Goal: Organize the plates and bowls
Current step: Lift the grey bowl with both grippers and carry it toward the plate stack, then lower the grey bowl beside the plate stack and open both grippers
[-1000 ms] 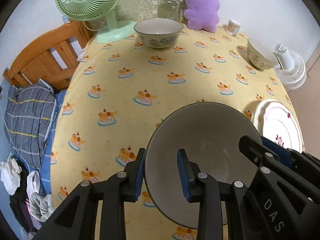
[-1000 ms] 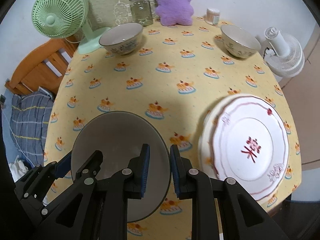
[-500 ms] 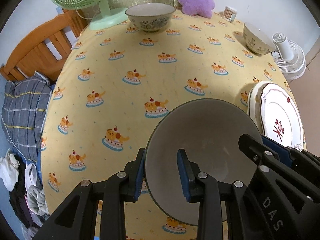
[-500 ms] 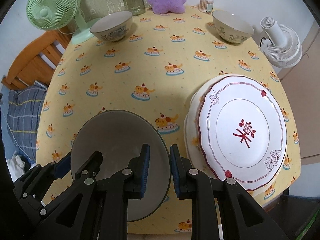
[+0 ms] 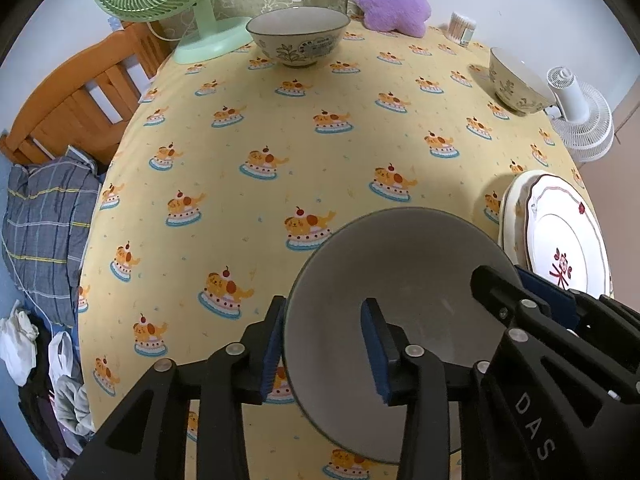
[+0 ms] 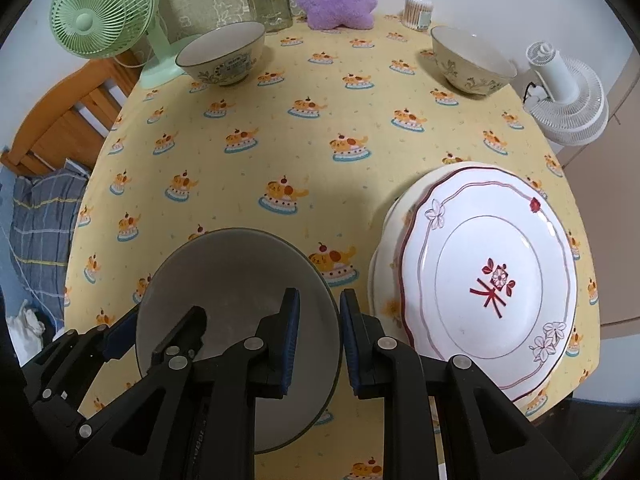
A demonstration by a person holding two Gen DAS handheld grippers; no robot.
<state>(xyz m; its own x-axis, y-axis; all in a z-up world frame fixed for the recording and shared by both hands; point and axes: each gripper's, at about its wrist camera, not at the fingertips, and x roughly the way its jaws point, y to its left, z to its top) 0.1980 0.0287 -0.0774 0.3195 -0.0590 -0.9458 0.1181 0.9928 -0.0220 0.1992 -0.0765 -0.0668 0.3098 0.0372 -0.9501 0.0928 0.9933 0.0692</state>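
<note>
The grey bowl (image 5: 400, 300) stands at the near edge of the bench (image 5: 320, 160), just beside the stacked plates (image 6: 492, 276), which lie to its right. My left gripper (image 5: 322, 344) straddles the bowl's left rim. Its jaws are opening now, and the inner pad already stands clear of the wall. My right gripper (image 6: 318, 340) is closed narrow on the opposite rim and holds it. Both point steeply down. I think the bowl is set down here. The two patterned bowls (image 6: 222, 56) wait at the far side, well apart.
</note>
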